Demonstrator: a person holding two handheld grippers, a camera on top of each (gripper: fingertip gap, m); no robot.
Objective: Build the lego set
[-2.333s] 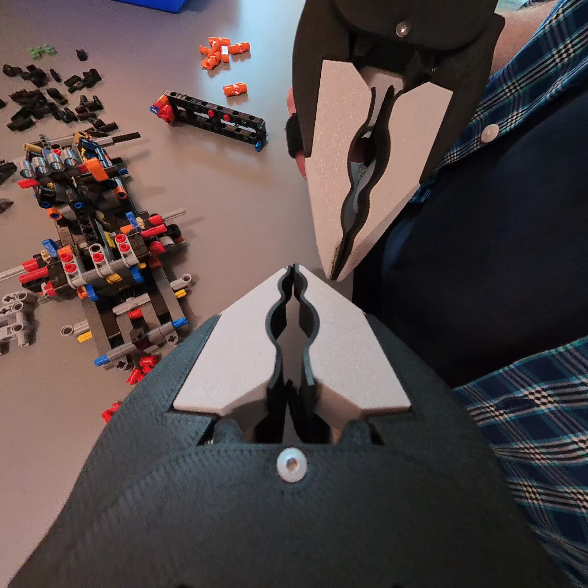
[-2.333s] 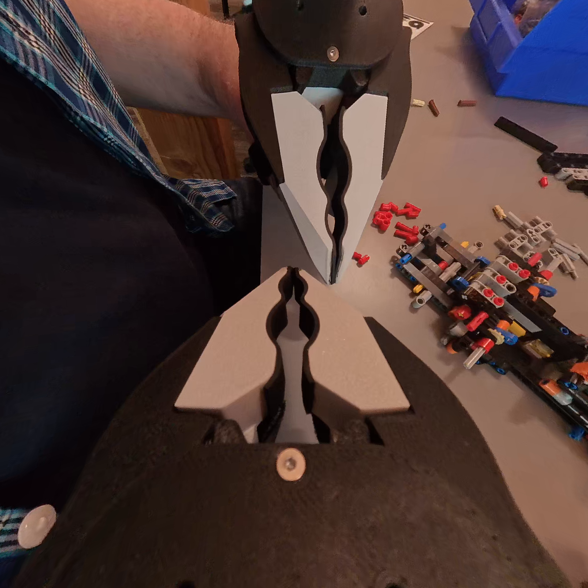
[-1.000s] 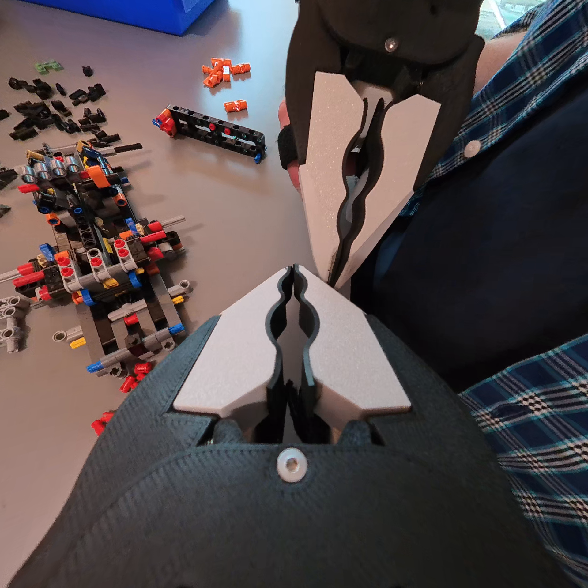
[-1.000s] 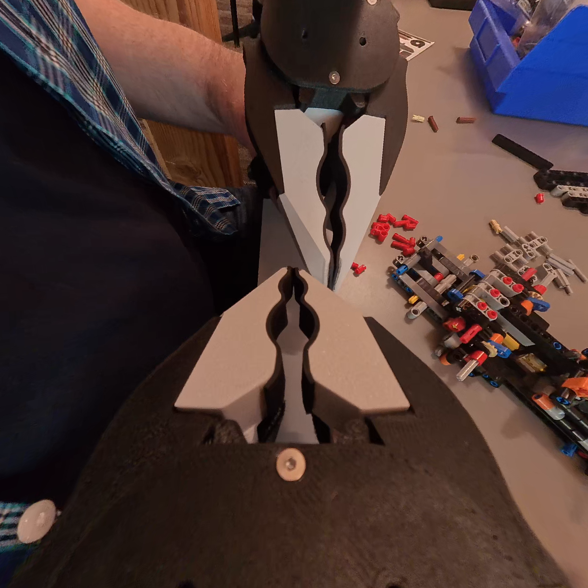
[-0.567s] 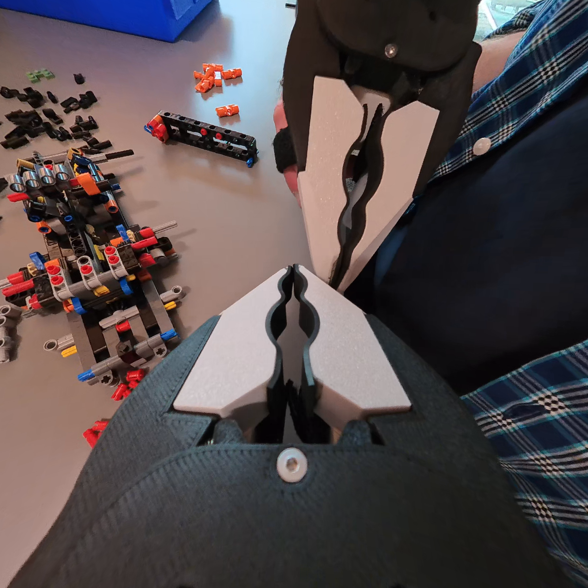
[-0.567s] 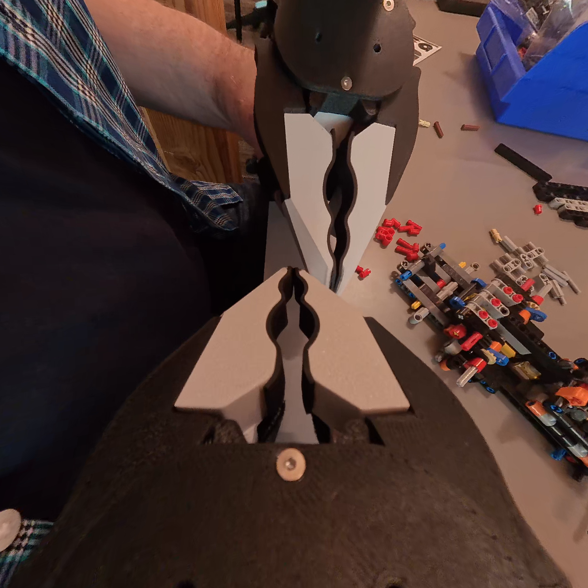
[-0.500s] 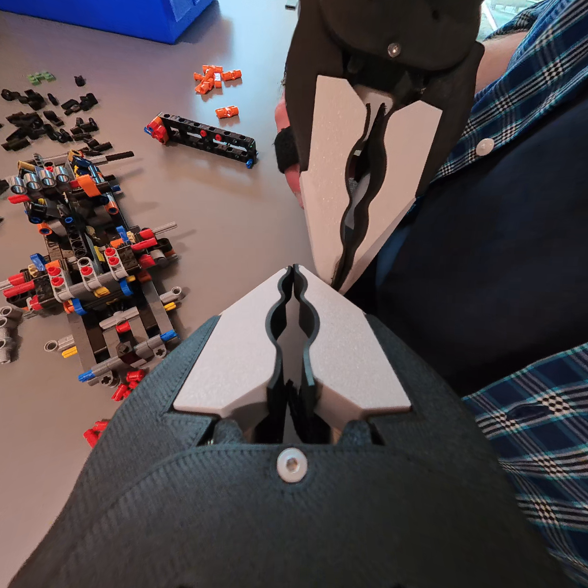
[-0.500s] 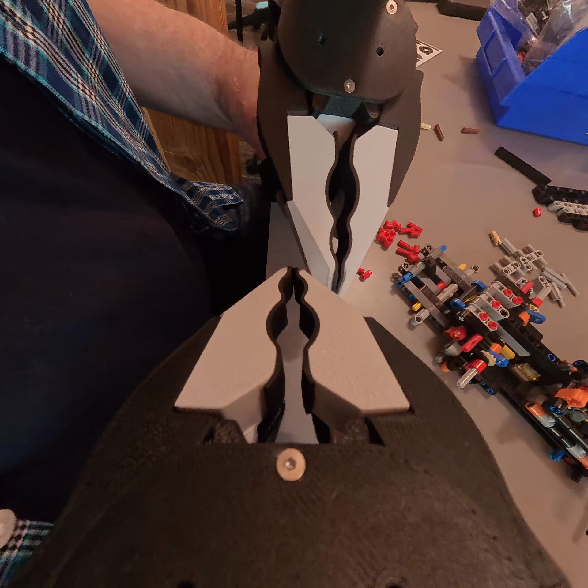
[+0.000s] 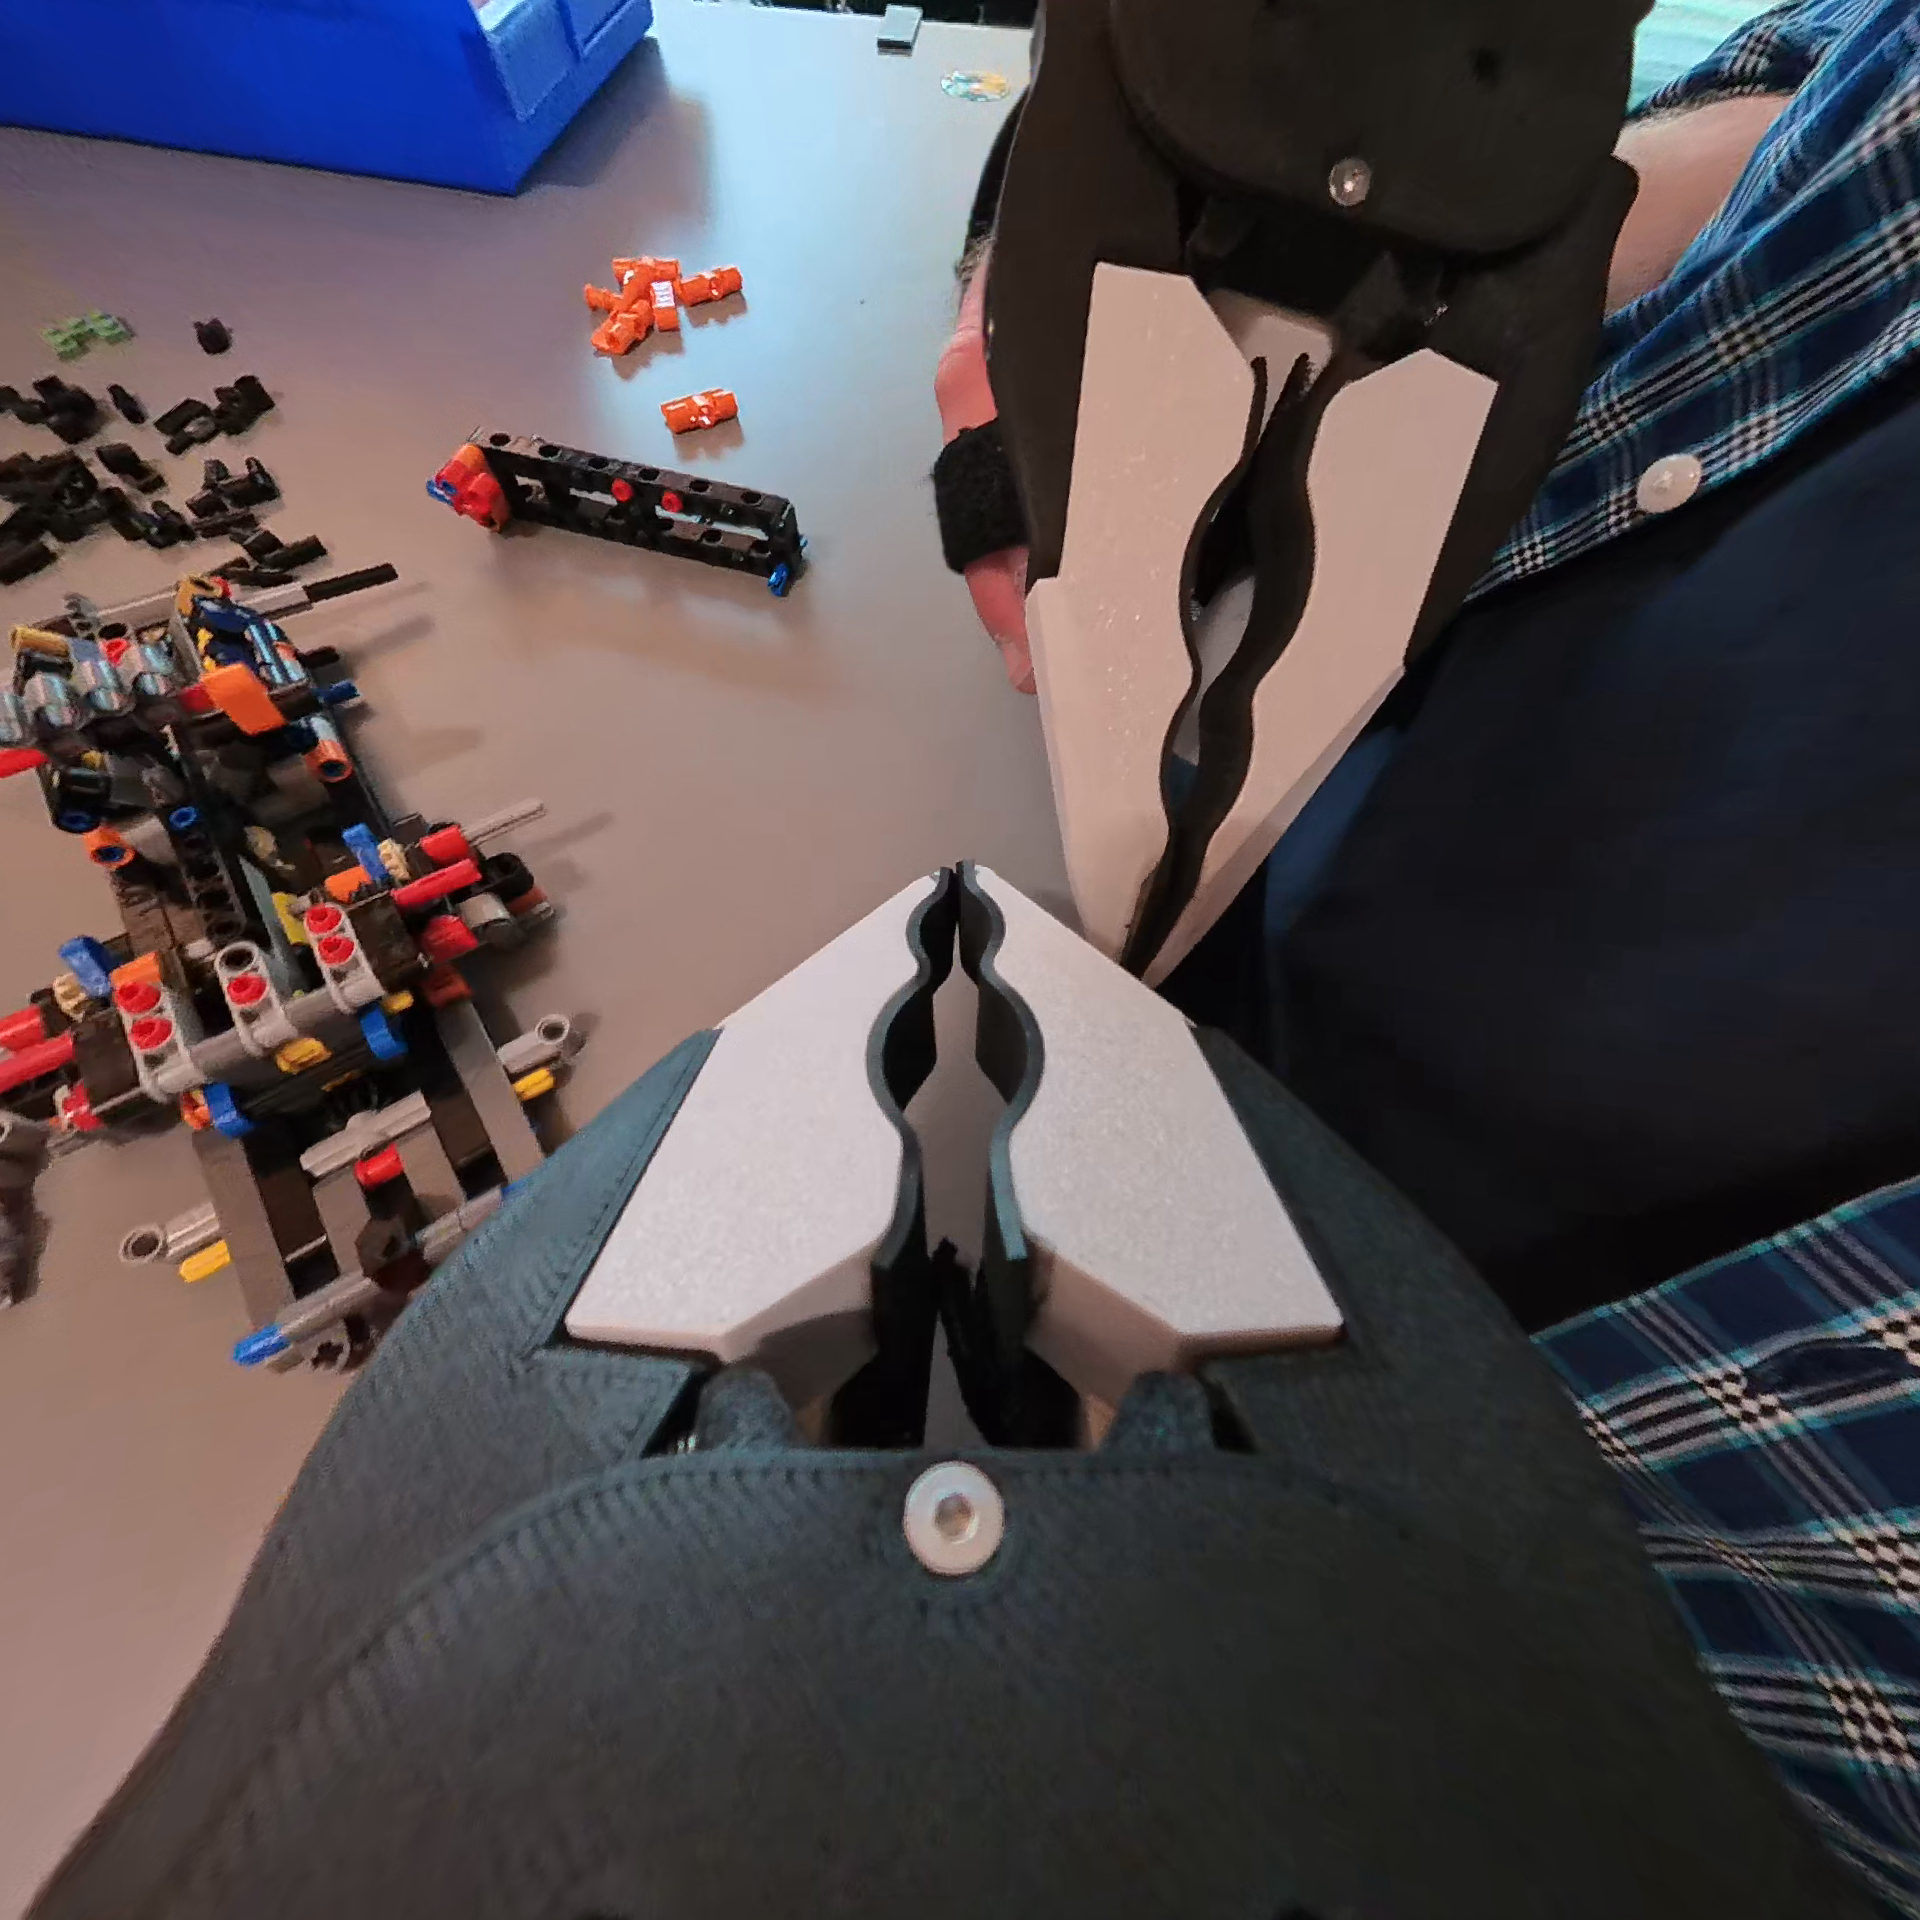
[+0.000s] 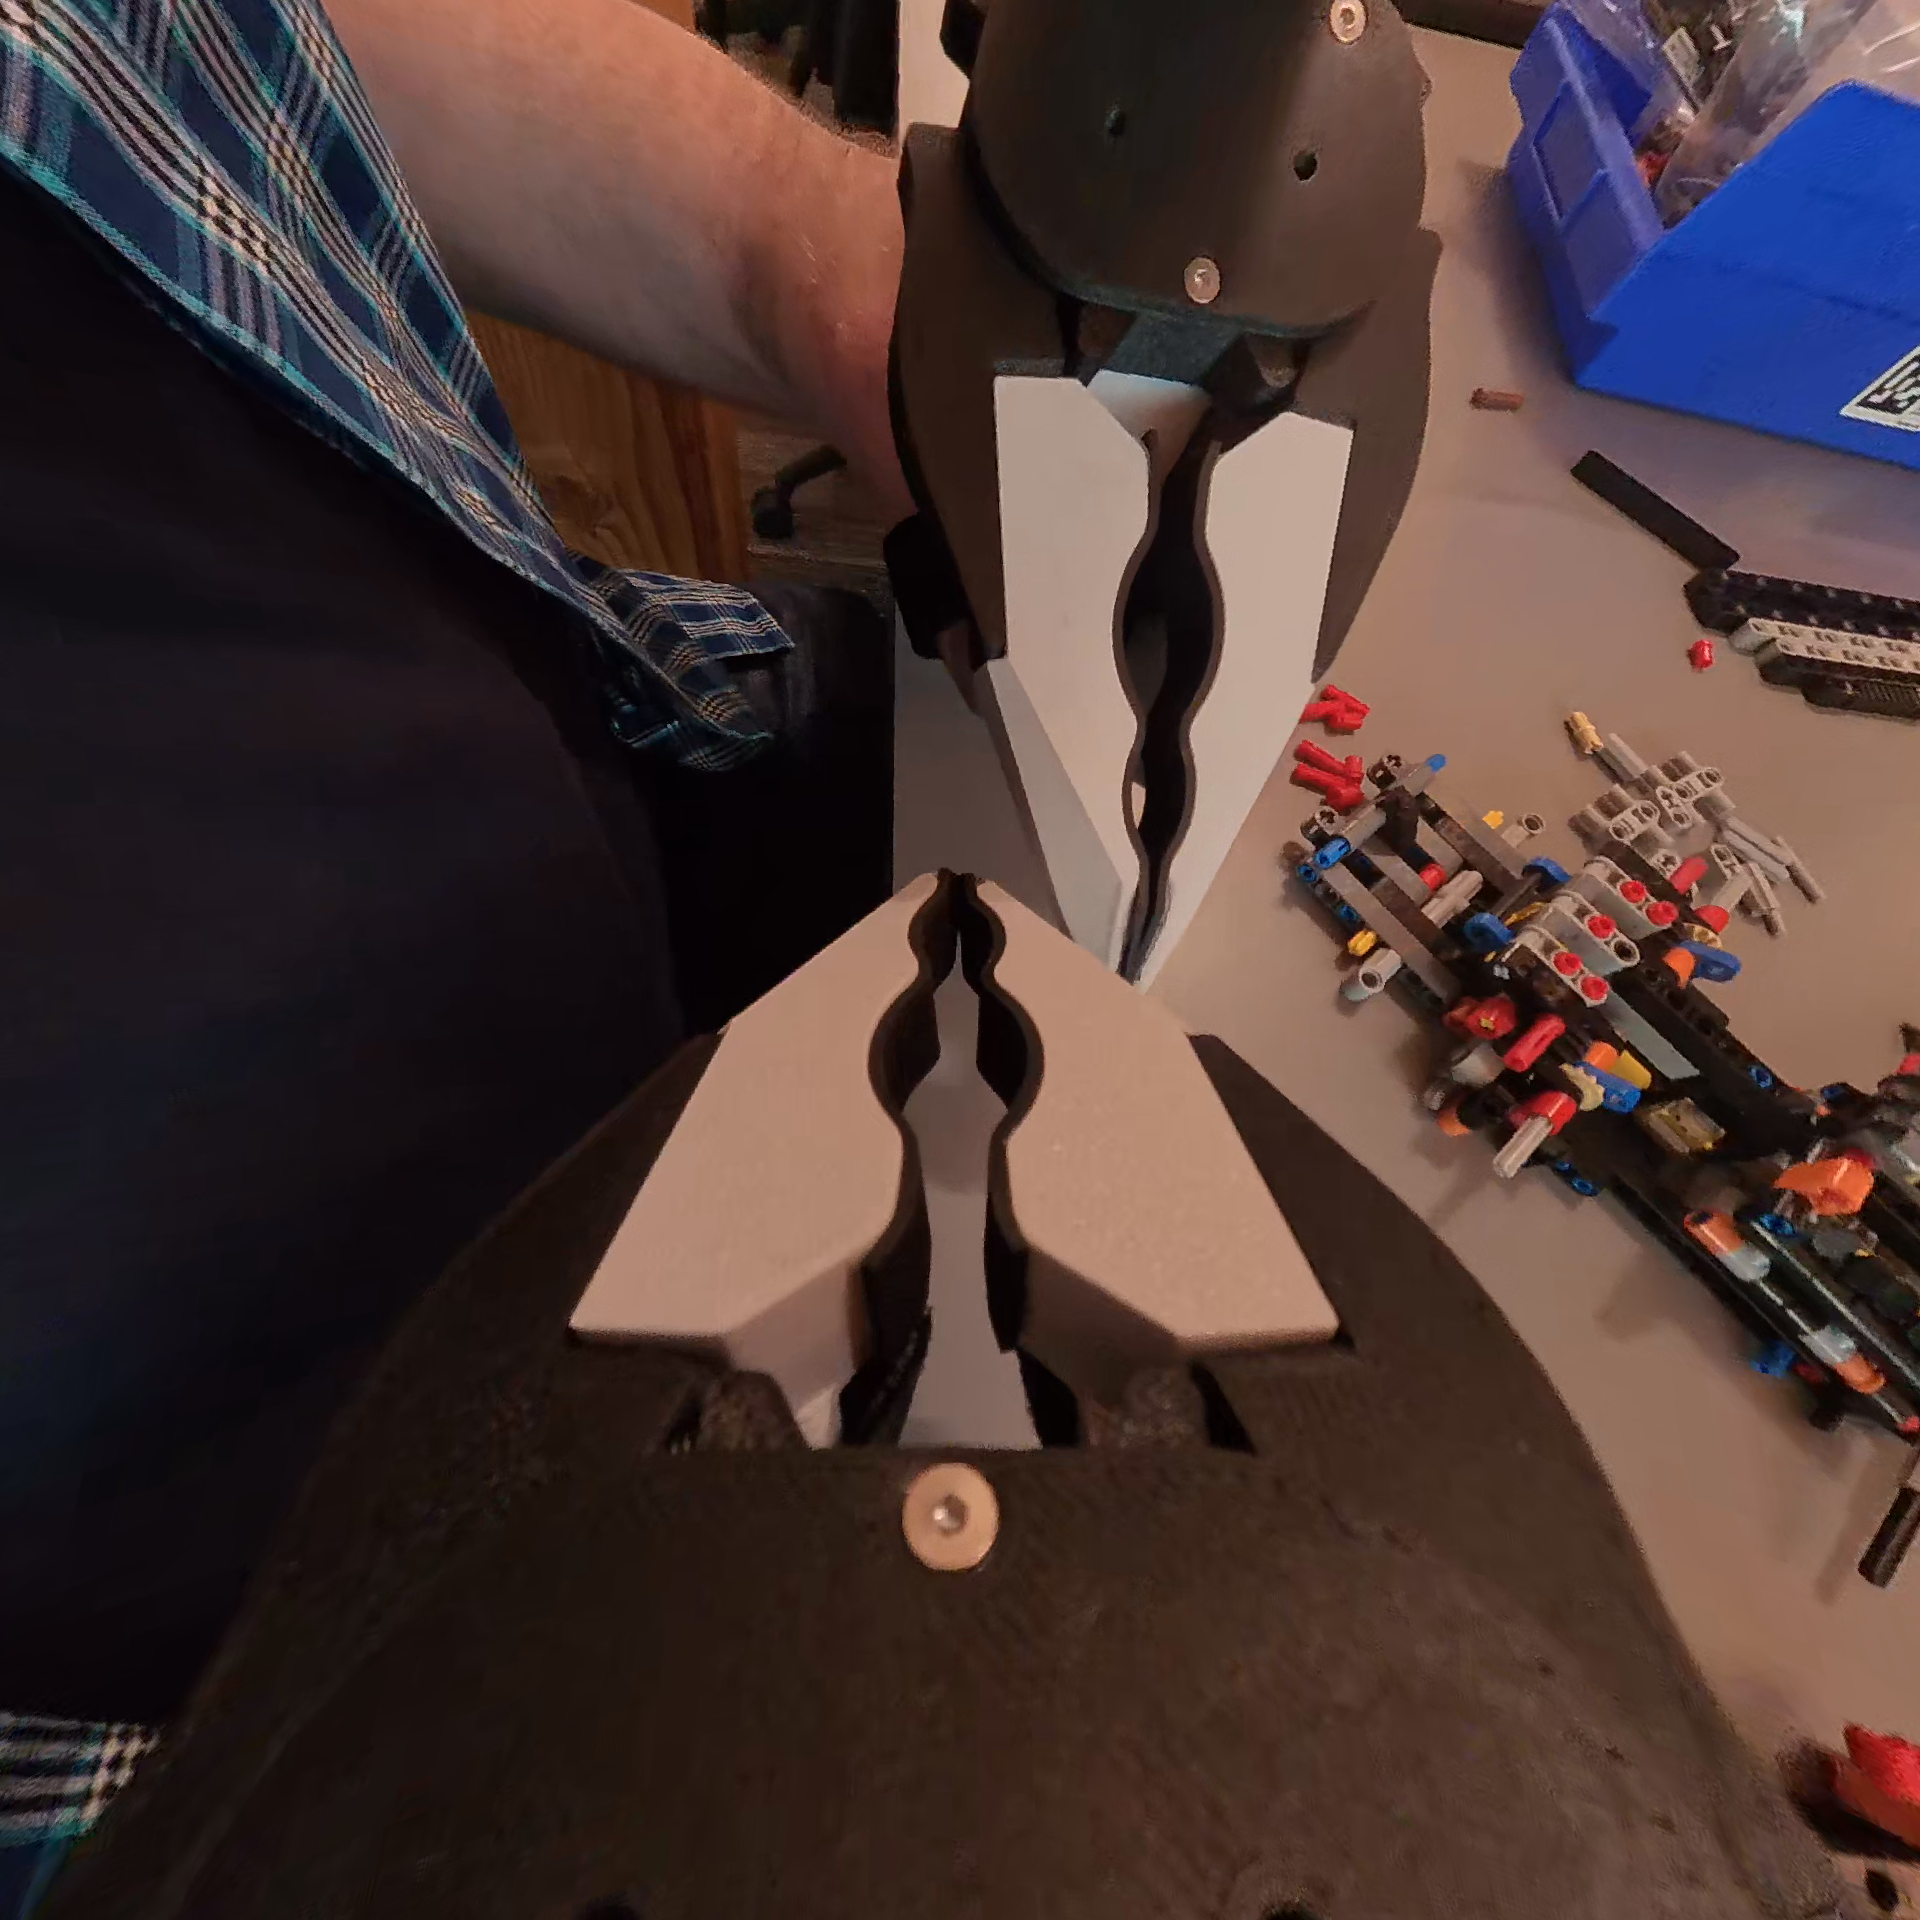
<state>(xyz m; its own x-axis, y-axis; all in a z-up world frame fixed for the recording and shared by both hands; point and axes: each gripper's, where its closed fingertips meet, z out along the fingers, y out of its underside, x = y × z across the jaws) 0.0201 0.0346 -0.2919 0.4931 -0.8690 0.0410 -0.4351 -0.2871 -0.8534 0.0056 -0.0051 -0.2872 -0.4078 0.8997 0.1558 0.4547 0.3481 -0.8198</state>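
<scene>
My left gripper [image 9: 957, 871] is shut and empty, held near the table's front edge. My right gripper [image 10: 958, 881] is shut and empty too. The two point at each other, tips nearly touching; the right one shows in the left wrist view [image 9: 1138, 961], the left one in the right wrist view [image 10: 1132, 971]. The part-built lego chassis [image 9: 260, 966], black with red, blue, grey and orange pieces, lies on the grey table to the left in the left wrist view, and on the right in the right wrist view [image 10: 1621, 1049]. A black beam frame [image 9: 634, 509] lies apart behind it.
Orange connectors [image 9: 660, 301], black small parts [image 9: 114, 468] and a blue bin [image 9: 312, 73] lie farther back. Red pins [image 10: 1330, 748], grey connectors [image 10: 1683, 821], black beams [image 10: 1808, 634] and the blue bin [image 10: 1745, 239] show in the right wrist view. A person's torso in a plaid shirt [image 9: 1662, 831] is close. The tips of both grippers are at nearly the same place.
Both grippers stay shut, tip to tip. They have shifted slightly, so the chassis and loose parts have slid a little in each view.
</scene>
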